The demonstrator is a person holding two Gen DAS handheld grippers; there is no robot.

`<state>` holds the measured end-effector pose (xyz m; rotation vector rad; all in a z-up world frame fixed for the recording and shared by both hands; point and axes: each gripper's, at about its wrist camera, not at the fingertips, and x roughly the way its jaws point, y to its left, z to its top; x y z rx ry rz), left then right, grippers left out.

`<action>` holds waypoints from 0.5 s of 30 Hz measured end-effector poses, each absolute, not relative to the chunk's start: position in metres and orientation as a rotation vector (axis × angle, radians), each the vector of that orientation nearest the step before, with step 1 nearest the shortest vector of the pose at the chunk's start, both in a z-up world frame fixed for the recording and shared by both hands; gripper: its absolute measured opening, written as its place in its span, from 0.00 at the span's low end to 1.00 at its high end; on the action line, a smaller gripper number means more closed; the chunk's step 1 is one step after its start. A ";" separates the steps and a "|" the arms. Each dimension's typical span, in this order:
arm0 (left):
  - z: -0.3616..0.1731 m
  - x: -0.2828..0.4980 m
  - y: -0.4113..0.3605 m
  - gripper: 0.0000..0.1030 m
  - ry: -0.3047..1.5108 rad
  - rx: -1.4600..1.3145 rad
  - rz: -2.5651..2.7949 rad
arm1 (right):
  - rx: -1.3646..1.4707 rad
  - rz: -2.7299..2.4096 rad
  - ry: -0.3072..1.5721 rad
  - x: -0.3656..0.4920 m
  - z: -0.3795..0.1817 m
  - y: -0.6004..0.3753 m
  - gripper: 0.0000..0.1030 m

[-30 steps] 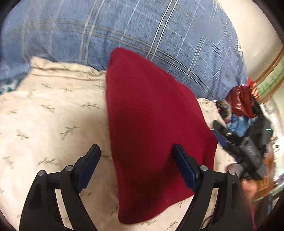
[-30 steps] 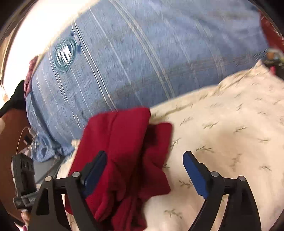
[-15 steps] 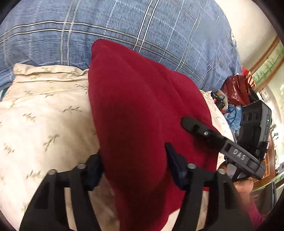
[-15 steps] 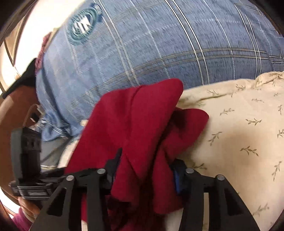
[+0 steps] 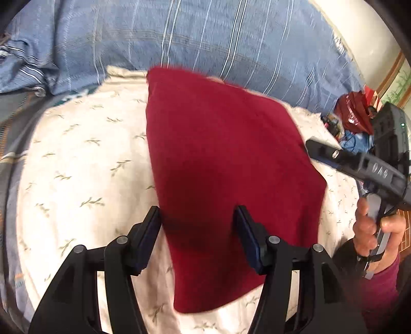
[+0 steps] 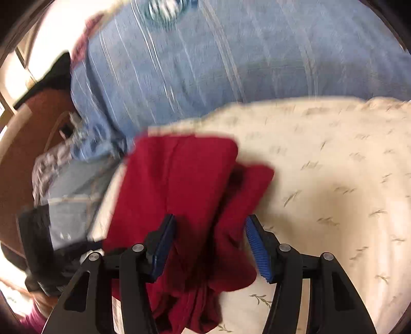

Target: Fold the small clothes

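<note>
Left gripper [image 5: 197, 218] hangs half open over the red cloth [image 5: 226, 174], pads clear of it. Right gripper [image 6: 209, 231] is opening, its fingers astride the cloth's bunched end. Folded, the cloth lies on a cream sheet [image 5: 77, 159] on the bed, before a blue plaid pillow [image 5: 205, 36].

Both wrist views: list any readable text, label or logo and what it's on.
"DAS" on the side of the right claw body, seen in the left wrist view.
Round teal-and-white emblem on the blue plaid fabric, right wrist view: too blurred to read.
Red garment: no text visible.
Leaf-print sheet: no text visible.
</note>
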<state>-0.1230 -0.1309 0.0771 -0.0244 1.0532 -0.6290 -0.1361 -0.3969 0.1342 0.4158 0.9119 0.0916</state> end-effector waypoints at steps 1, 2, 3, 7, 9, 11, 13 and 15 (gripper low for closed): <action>0.082 -0.125 -0.130 0.57 1.033 -0.020 -0.618 | 0.405 0.089 0.871 -0.140 0.144 -0.394 0.57; 0.086 -0.127 -0.130 0.57 1.008 -0.010 -0.601 | 0.387 0.096 0.850 -0.140 0.148 -0.389 0.56; 0.090 -0.126 -0.131 0.60 0.979 0.008 -0.579 | 0.362 0.109 0.840 -0.137 0.152 -0.381 0.56; 0.087 -0.120 -0.137 0.66 0.937 0.069 -0.502 | 0.163 0.144 0.856 -0.121 0.149 -0.341 0.53; 0.083 -0.115 -0.140 0.74 0.933 0.067 -0.491 | 0.079 0.060 0.914 -0.102 0.131 -0.334 0.51; 0.079 -0.109 -0.140 0.78 0.933 0.065 -0.482 | 0.042 -0.004 0.969 -0.085 0.107 -0.337 0.50; 0.078 -0.106 -0.147 0.79 0.929 0.070 -0.487 | 0.034 -0.032 0.990 -0.069 0.087 -0.347 0.54; 0.079 -0.104 -0.151 0.79 0.920 0.094 -0.479 | 0.049 -0.032 0.972 -0.061 0.082 -0.345 0.56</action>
